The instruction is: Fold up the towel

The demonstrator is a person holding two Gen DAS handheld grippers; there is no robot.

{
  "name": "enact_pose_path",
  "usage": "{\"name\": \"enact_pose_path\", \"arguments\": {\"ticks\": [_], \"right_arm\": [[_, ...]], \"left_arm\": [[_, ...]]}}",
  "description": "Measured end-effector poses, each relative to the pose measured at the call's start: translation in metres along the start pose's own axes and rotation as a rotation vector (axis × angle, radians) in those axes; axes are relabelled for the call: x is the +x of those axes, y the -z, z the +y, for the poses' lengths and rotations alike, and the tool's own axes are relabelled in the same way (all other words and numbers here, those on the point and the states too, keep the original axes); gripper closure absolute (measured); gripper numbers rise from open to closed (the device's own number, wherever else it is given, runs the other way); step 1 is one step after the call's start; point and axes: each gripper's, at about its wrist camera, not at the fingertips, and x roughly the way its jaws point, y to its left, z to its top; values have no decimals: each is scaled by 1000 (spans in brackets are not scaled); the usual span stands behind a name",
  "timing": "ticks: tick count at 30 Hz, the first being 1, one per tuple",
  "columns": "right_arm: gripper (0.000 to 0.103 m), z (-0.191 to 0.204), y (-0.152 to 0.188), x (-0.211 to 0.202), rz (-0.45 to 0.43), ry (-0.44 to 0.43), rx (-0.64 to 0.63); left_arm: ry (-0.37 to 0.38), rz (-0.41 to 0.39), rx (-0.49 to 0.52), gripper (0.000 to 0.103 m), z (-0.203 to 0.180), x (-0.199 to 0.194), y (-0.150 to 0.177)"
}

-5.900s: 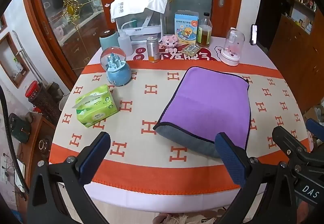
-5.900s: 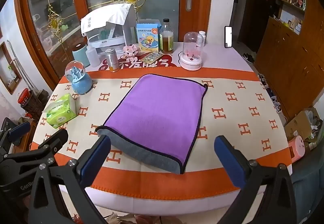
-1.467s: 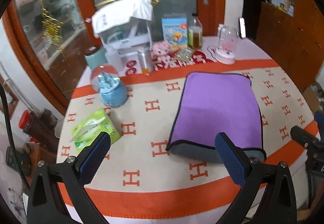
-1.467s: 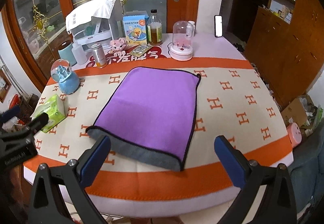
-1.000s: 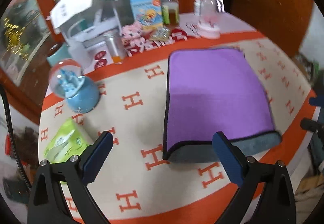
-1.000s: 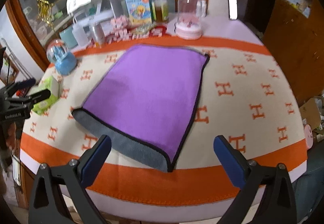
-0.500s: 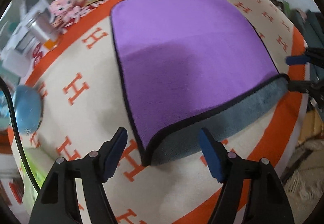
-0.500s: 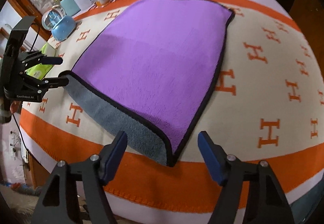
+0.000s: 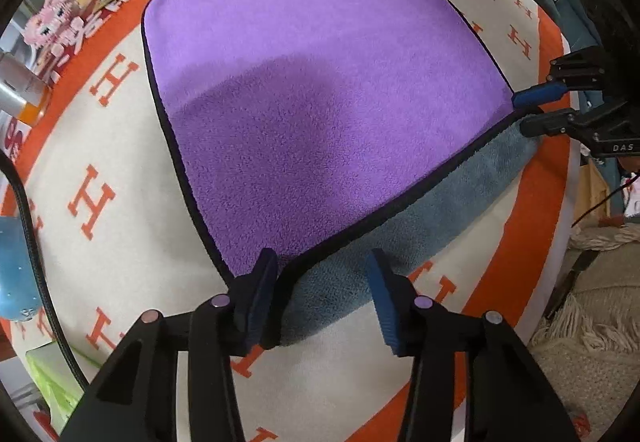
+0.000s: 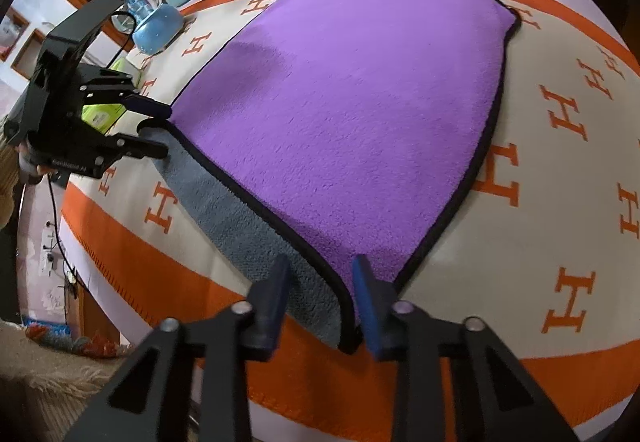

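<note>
Towel [image 9: 320, 102] lies flat on the worktop [image 9: 100, 146], left gripper [image 9: 322, 290] and right gripper [image 10: 320, 288] low, each apart, seemingly straddling a near corner.

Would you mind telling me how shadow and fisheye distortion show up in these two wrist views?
Left wrist: a dark shadow covers the near half of the purple towel, and the tablecloth bulges strongly. Right wrist: a fainter shadow lies on the towel's left part, and the rim objects curve.
</note>
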Motion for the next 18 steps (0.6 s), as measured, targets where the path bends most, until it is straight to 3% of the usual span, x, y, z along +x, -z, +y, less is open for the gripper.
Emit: {"name": "enact_pose_path", "arguments": {"ticks": [6, 18], "right_arm": [[83, -3, 1, 1, 12, -23, -3], [91, 6, 6, -5, -8, 1, -54]], "left_arm": [[45, 18, -10, 60, 13, 0, 2], [57, 63, -11, 60, 27, 1, -2]]}}
